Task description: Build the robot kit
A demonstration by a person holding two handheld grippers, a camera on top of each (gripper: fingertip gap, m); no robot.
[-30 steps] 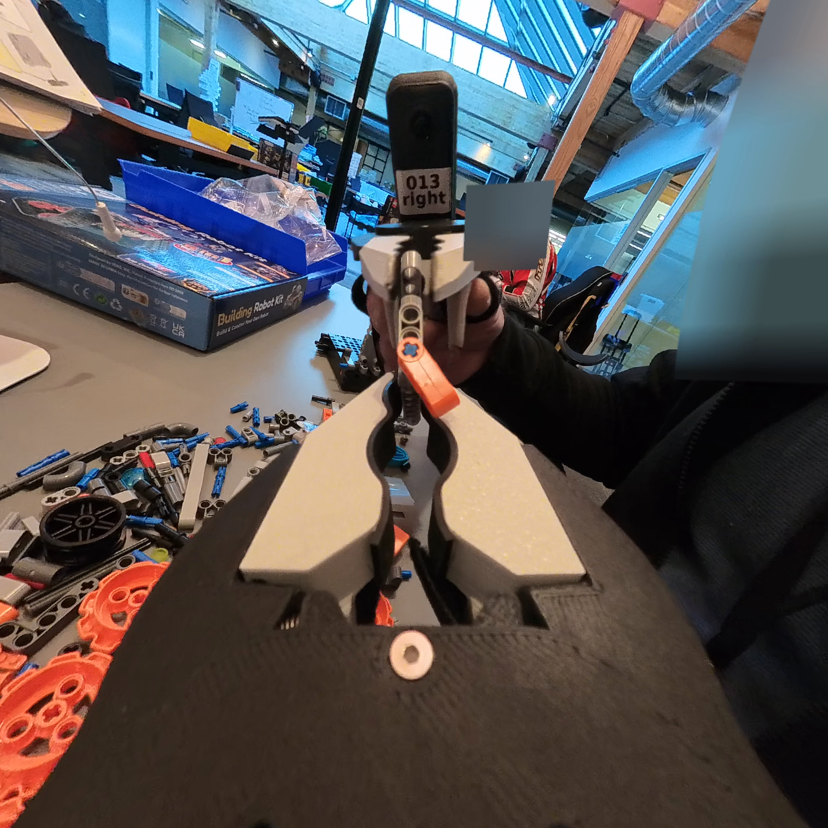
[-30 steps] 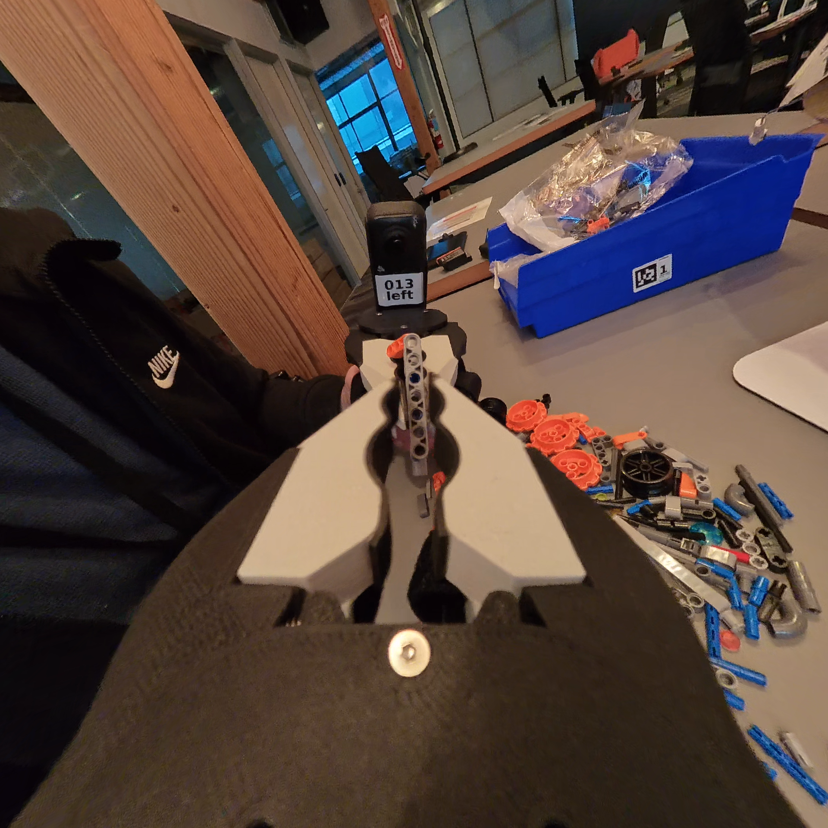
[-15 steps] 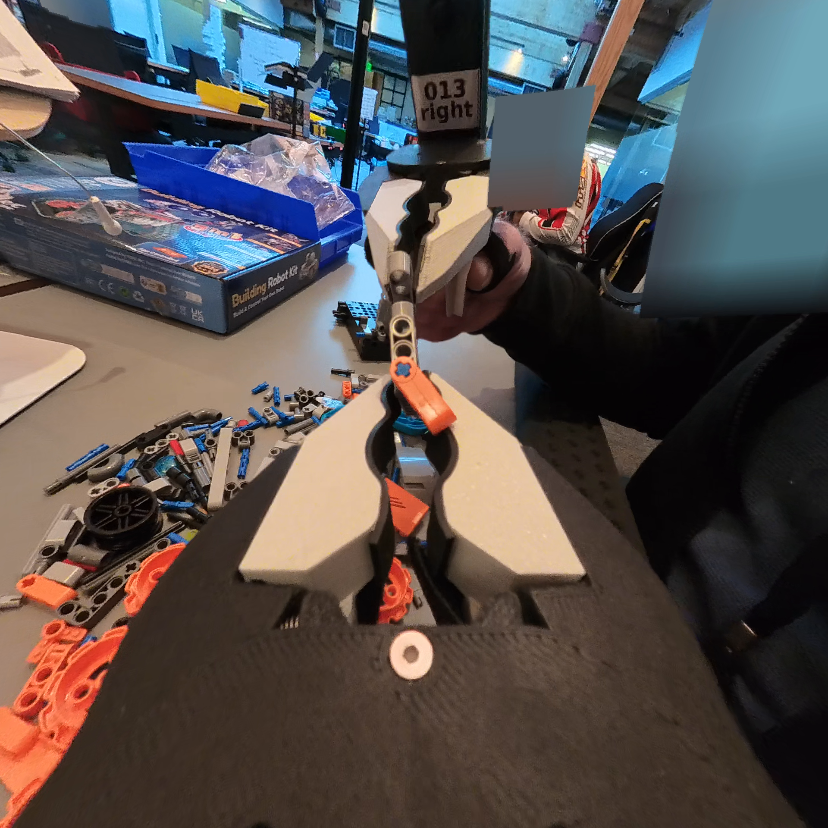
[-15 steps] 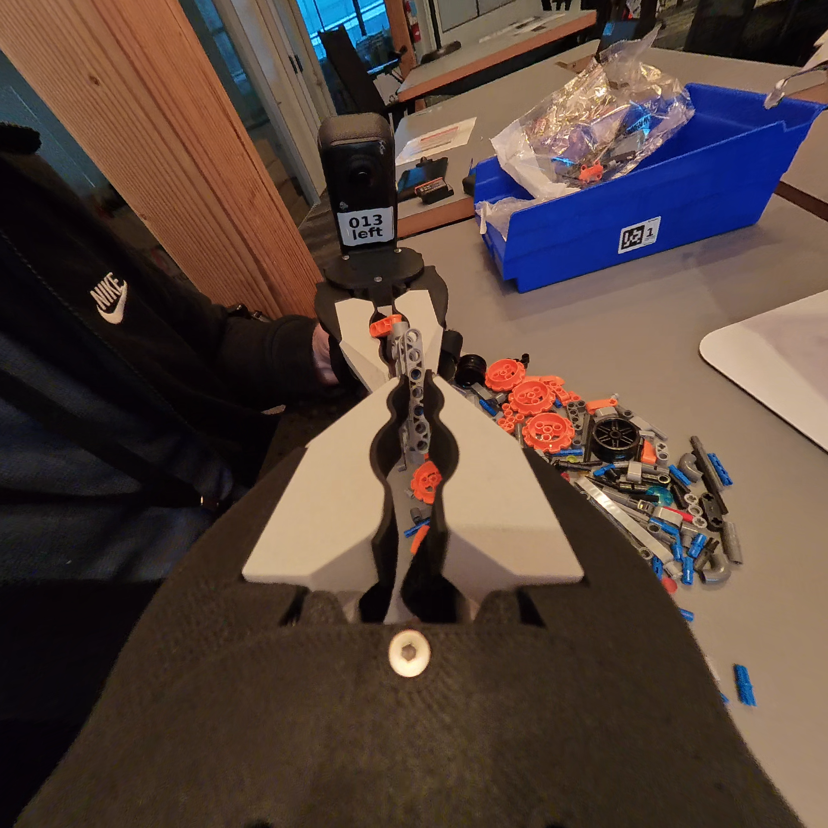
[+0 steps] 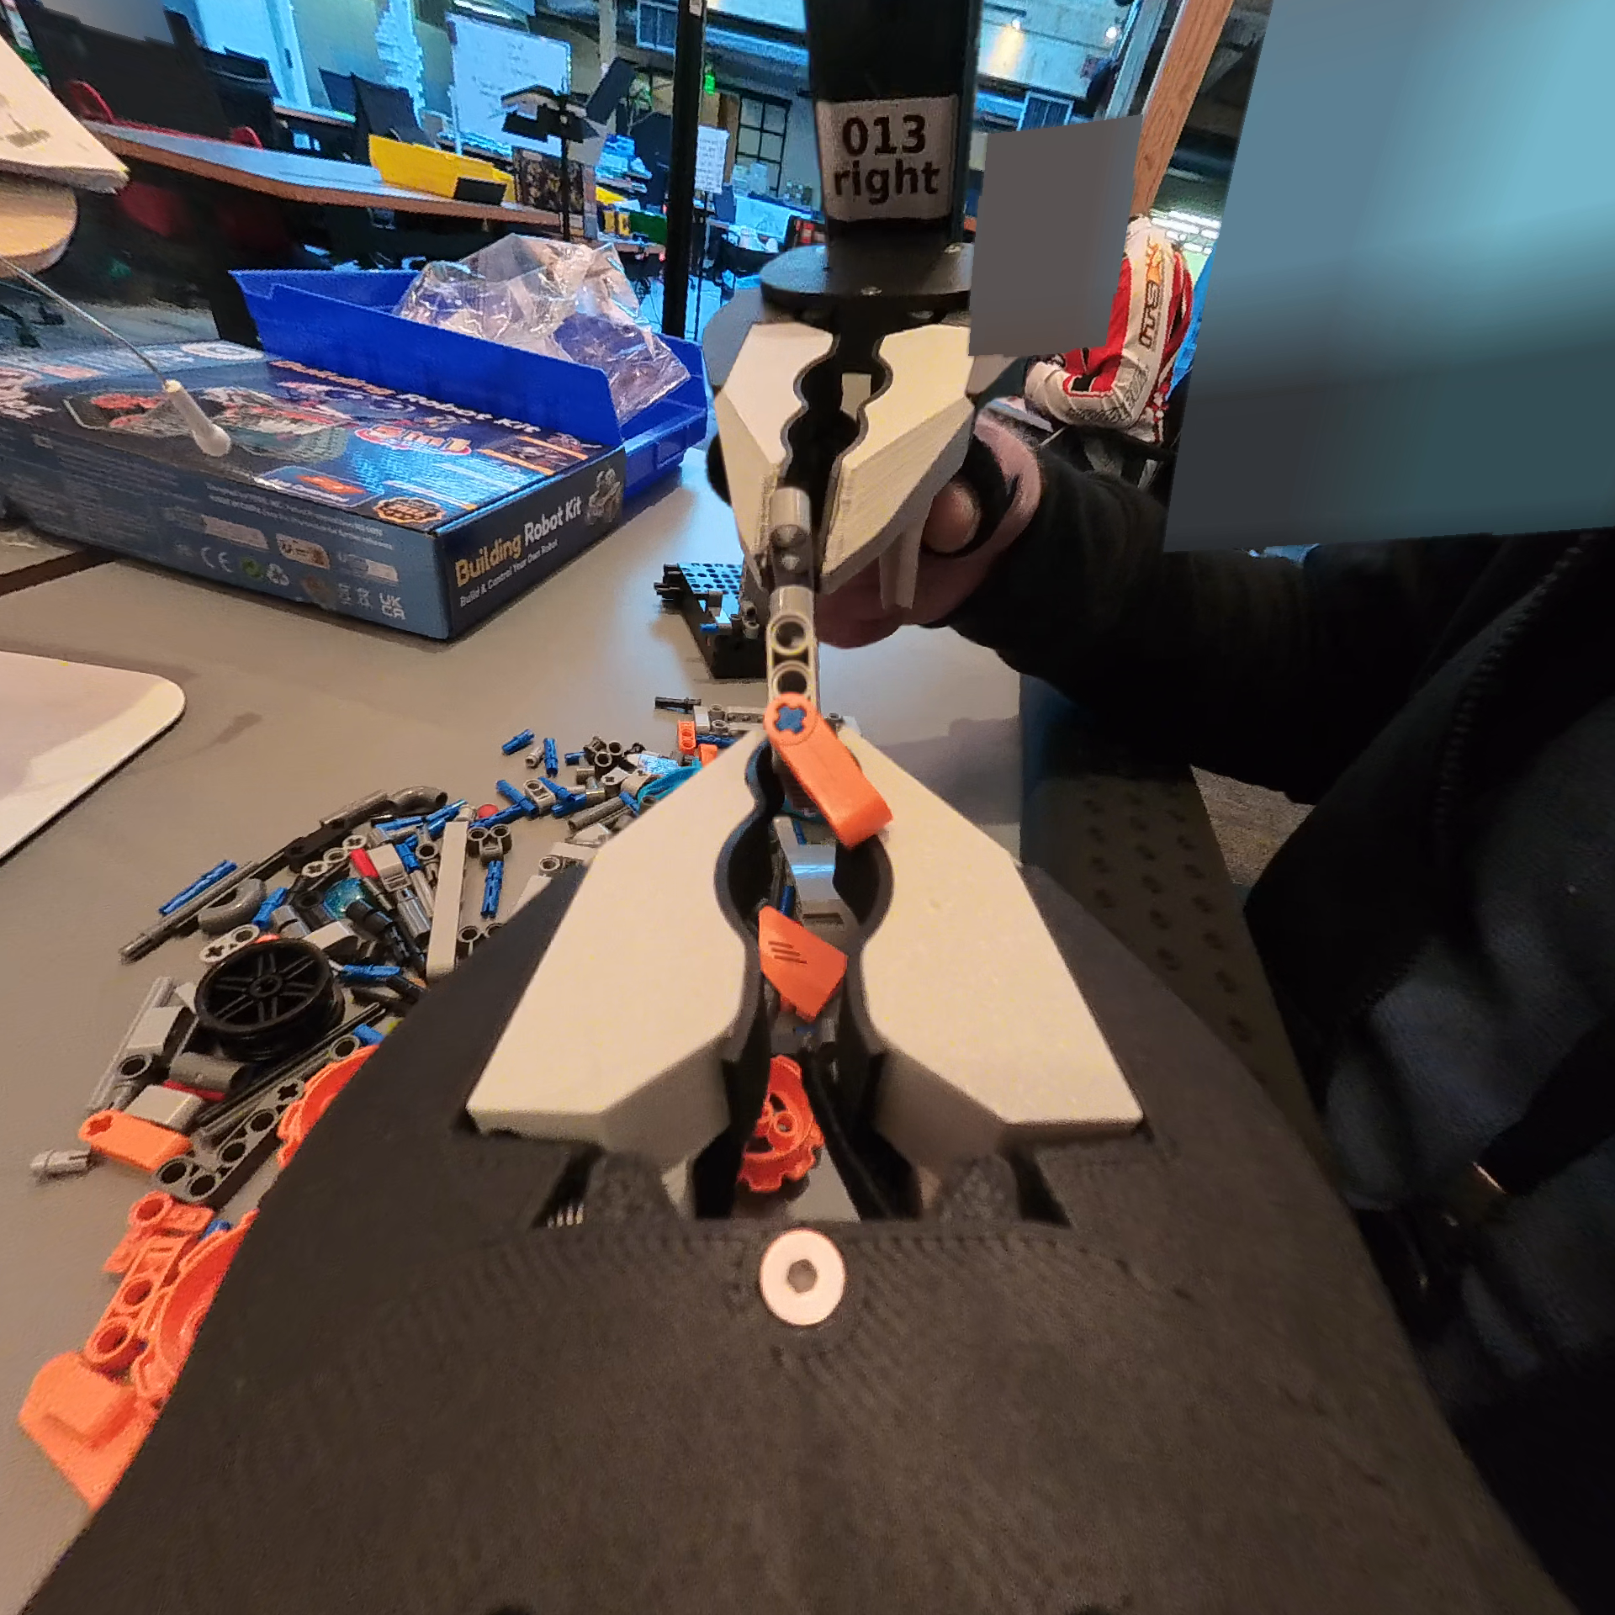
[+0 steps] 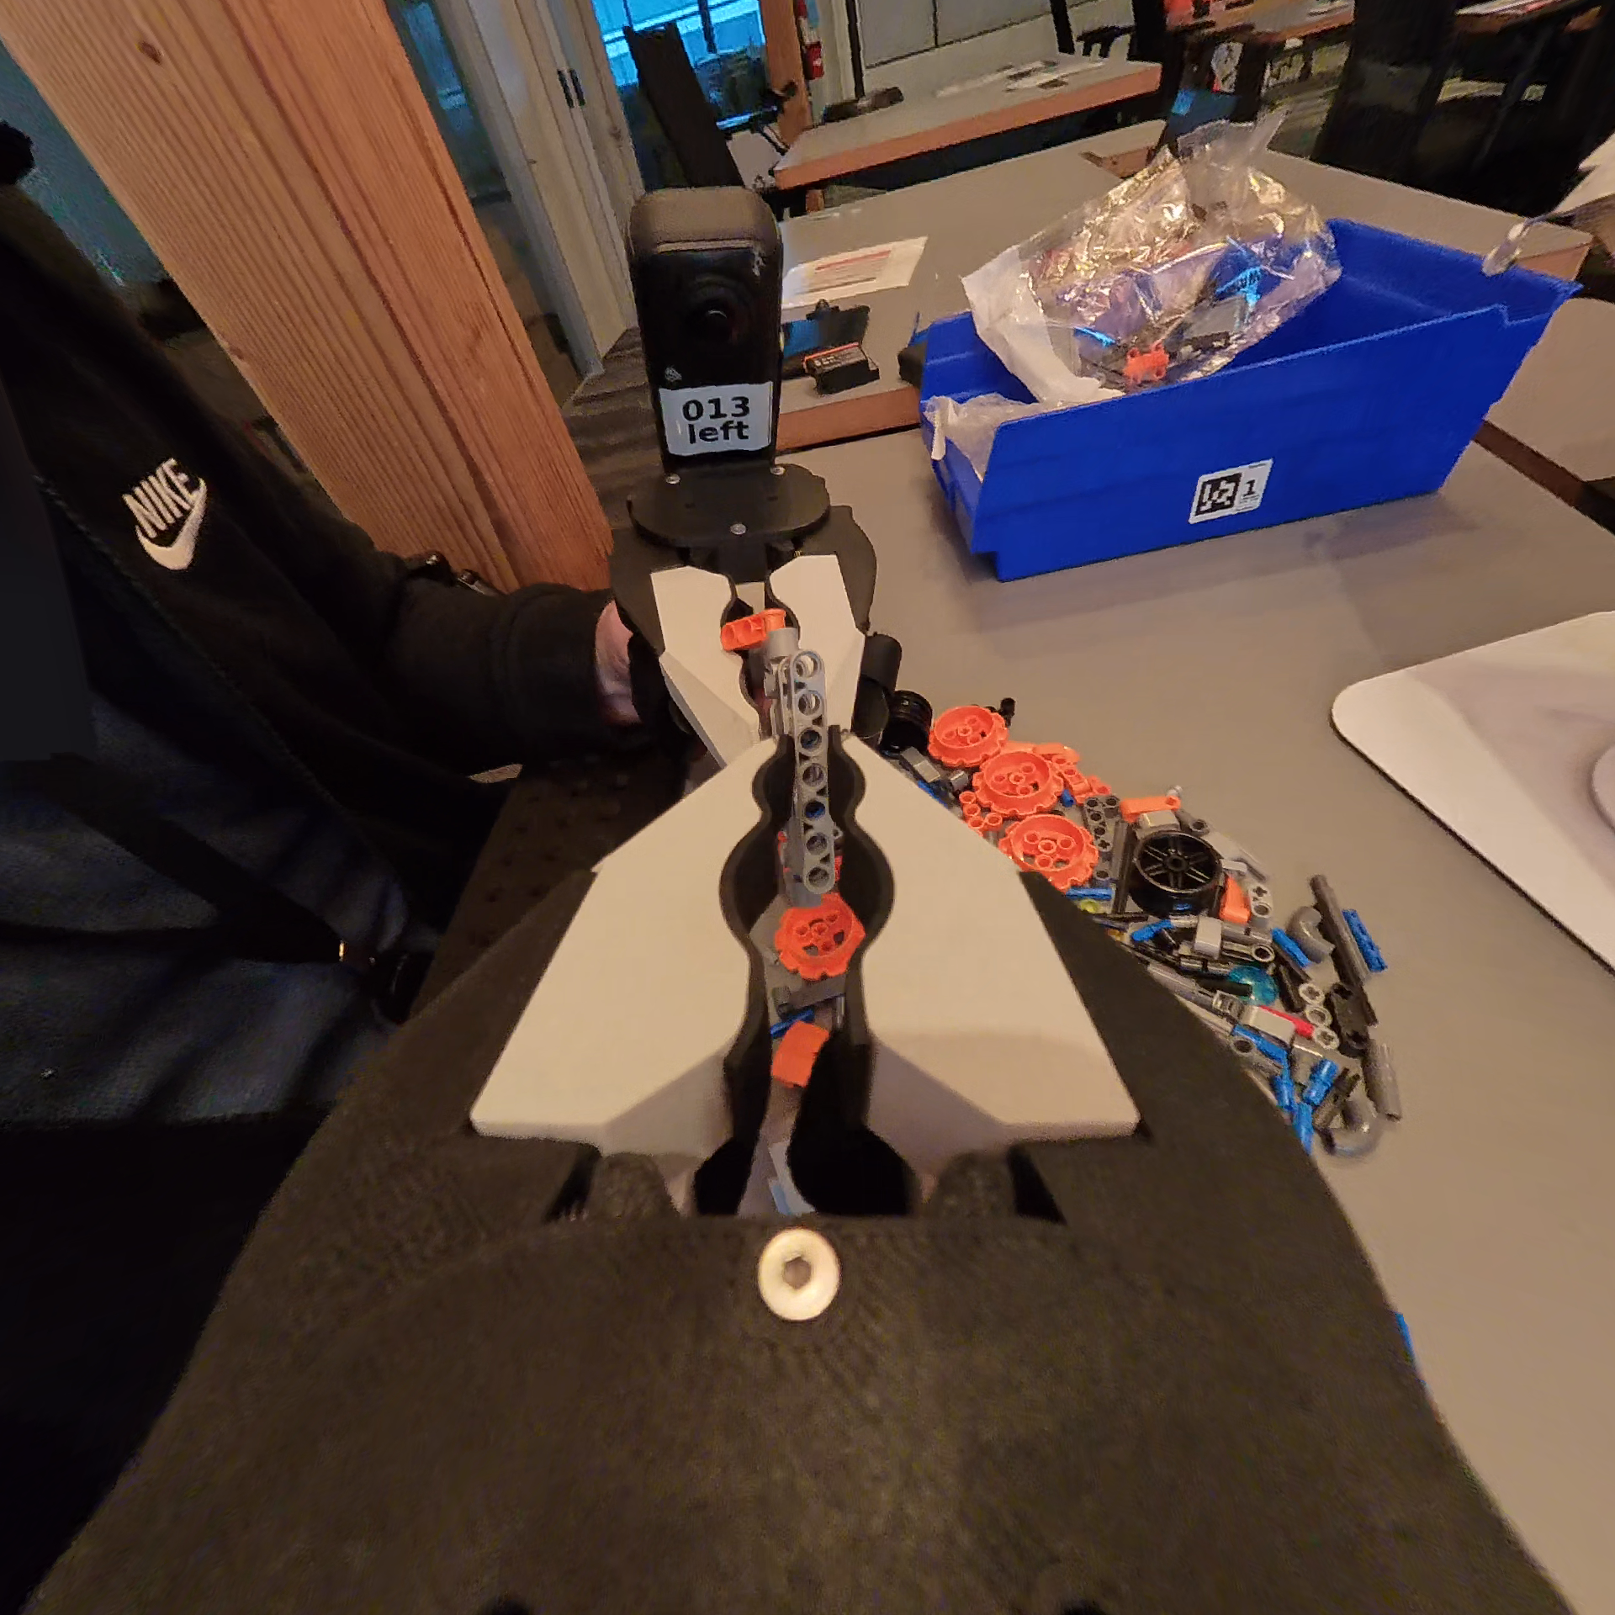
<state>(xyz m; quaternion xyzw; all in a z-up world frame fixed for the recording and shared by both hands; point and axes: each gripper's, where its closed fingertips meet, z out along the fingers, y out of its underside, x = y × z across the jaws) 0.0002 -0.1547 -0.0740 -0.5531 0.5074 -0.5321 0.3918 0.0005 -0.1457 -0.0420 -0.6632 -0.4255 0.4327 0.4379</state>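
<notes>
My left gripper (image 5: 800,747) is shut on a short orange beam (image 5: 826,773) at its tips. The beam carries a blue cross pin at its far end. My right gripper (image 6: 806,743) is shut on a long grey holed beam (image 6: 808,786) that sticks out past its tips. The two grippers face each other above the table edge. In the left wrist view the right gripper (image 5: 800,524) points the grey beam (image 5: 791,642) down, and its end meets the orange beam. In the right wrist view the left gripper (image 6: 765,664) shows the orange beam (image 6: 750,631).
A pile of loose building pieces (image 5: 350,909) lies on the grey table (image 6: 1223,664), with a black wheel (image 6: 1175,865) and orange gears (image 6: 1018,778). A blue bin (image 6: 1267,437) holds a plastic bag. A kit box (image 5: 350,489) and a white pad (image 6: 1486,769) lie farther off. A wooden post (image 6: 306,262) stands behind the person's dark sleeves. My left and right fingertips are right by each other.
Both grippers have tilted down toward the table while keeping their pieces joined. The pile of pieces now shows through the gaps between the fingers.
</notes>
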